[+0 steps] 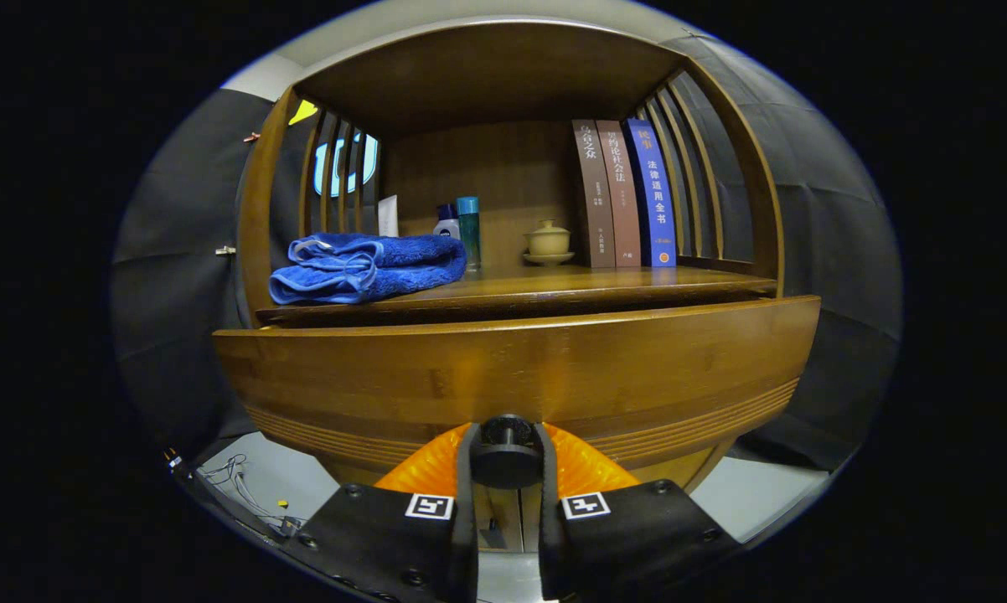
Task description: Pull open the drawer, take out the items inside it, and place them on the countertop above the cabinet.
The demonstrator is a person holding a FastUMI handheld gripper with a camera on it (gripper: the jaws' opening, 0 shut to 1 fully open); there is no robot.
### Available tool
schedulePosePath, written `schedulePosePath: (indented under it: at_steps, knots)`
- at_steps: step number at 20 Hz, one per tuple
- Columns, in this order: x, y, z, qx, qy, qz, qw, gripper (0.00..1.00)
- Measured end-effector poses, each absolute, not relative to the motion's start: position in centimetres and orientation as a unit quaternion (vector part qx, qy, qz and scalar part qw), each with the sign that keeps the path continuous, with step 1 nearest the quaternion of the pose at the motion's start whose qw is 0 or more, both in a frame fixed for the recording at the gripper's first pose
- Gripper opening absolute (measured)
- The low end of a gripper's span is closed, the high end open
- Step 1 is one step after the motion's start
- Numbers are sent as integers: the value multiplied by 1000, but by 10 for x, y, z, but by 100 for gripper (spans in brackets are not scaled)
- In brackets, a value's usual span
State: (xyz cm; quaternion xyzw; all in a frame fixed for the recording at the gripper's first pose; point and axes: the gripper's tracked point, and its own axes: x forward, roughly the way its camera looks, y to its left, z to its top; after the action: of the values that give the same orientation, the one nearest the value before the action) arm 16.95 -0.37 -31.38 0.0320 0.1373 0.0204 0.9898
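Observation:
A wooden cabinet fills the view, and its drawer front (520,368) stands out a little from the cabinet body, with a dark gap along its top. A round black knob (506,452) sits low on the drawer front. My gripper (506,459) is shut on that knob, one finger pressing each side. Above the drawer runs the countertop (570,289), where a folded blue towel (361,266) lies at the left. The drawer's inside is hidden behind its front.
On the countertop stand a teal bottle (468,230), a small white bottle (446,224), a white tube (388,216), a beige lidded cup on a saucer (547,243) and three upright books (625,193). Slatted sides (679,176) close the shelf. Cables (240,486) lie on the floor at left.

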Motion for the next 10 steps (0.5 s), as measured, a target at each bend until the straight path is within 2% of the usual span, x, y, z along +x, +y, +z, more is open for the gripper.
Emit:
schedulePosePath:
  at_steps: [10]
  knots:
    - [89, -7, -307, 42, 135, 24, 990, 32]
